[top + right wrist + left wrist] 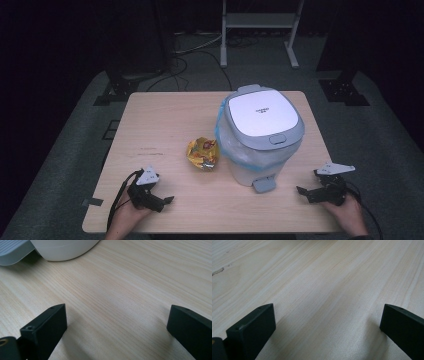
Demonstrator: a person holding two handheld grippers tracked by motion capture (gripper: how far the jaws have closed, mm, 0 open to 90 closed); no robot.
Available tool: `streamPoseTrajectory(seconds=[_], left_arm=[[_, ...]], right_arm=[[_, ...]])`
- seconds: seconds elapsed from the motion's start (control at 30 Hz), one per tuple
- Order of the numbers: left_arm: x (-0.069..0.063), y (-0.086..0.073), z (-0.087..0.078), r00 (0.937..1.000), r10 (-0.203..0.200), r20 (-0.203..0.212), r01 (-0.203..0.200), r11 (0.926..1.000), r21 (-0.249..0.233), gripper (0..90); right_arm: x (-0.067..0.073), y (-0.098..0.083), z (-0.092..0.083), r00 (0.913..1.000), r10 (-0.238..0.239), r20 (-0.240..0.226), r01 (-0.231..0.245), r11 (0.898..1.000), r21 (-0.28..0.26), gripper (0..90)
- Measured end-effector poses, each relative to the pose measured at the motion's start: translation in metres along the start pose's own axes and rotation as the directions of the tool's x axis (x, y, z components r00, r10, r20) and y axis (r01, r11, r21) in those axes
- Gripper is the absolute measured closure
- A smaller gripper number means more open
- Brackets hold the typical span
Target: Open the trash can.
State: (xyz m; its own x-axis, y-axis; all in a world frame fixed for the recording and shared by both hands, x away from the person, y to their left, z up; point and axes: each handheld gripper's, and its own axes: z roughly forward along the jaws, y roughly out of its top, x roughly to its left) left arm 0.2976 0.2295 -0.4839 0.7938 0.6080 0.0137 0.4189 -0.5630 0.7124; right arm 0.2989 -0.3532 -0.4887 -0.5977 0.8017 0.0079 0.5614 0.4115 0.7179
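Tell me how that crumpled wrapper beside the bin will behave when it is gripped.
The wrapper looks like thin, shiny foil crumpled into a loose wad, so it will probably be very light and crush further under pressure. Its glossy surface may slip. A push would likely make it slide across the table, not roll.

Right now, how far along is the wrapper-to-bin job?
Done: nothing visible yet. The crumpled wrapper lies on the table beside the pedal bin, whose lid is shut. In hand: nothing; the left gripper and right gripper rest near the table's front edge, jaws wide and empty. Left: likely pick up the wrapper, open the bin, perhaps by its pedal, and drop it in.
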Motion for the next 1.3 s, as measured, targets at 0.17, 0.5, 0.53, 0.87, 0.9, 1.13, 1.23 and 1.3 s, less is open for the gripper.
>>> streamPoseTrajectory(seconds=[0.17,0.5,0.53,0.87,0.9,1.13,1.23,1.3], left_arm=[[0.000,0.000,0.000,1.0000,0.000,0.000,0.000,1.0000,0.000,0.0],[0.001,0.000,0.000,0.9999,-0.007,-0.008,0.007,1.0000,0.001,0.0],[0.001,0.000,0.000,0.9999,-0.007,-0.008,0.007,1.0000,0.001,0.0],[0.001,0.000,0.000,0.9999,-0.007,-0.008,0.007,1.0000,0.001,0.0],[0.001,0.000,0.000,0.9999,-0.007,-0.008,0.007,1.0000,0.001,0.0],[0.001,0.000,0.000,0.9999,-0.007,-0.008,0.007,1.0000,0.001,0.0],[0.001,0.000,0.000,0.9999,-0.007,-0.008,0.007,1.0000,0.000,0.0],[0.001,0.000,0.000,0.9999,-0.007,-0.008,0.007,1.0000,0.000,0.0]], right_arm=[[0.000,0.000,0.000,1.0000,0.002,0.002,-0.002,1.000,0.000,1.9],[0.005,-0.001,-0.005,0.9998,0.020,-0.003,-0.020,1.000,0.007,7.5],[0.005,-0.001,-0.006,0.9999,0.015,-0.004,-0.015,1.000,0.010,7.7],[0.004,0.005,-0.017,0.9994,0.029,-0.019,-0.029,0.999,-0.014,20.1],[0.004,0.005,-0.018,0.9993,0.026,-0.026,-0.027,0.999,-0.018,21.8],[0.002,0.010,-0.024,0.9982,0.037,-0.048,-0.039,0.999,-0.031,33.8],[0.001,0.013,-0.029,0.9975,0.042,-0.057,-0.045,0.997,-0.054,39.0],[0.001,0.014,-0.033,0.9968,0.044,-0.067,-0.049,0.997,-0.066,45.5]])
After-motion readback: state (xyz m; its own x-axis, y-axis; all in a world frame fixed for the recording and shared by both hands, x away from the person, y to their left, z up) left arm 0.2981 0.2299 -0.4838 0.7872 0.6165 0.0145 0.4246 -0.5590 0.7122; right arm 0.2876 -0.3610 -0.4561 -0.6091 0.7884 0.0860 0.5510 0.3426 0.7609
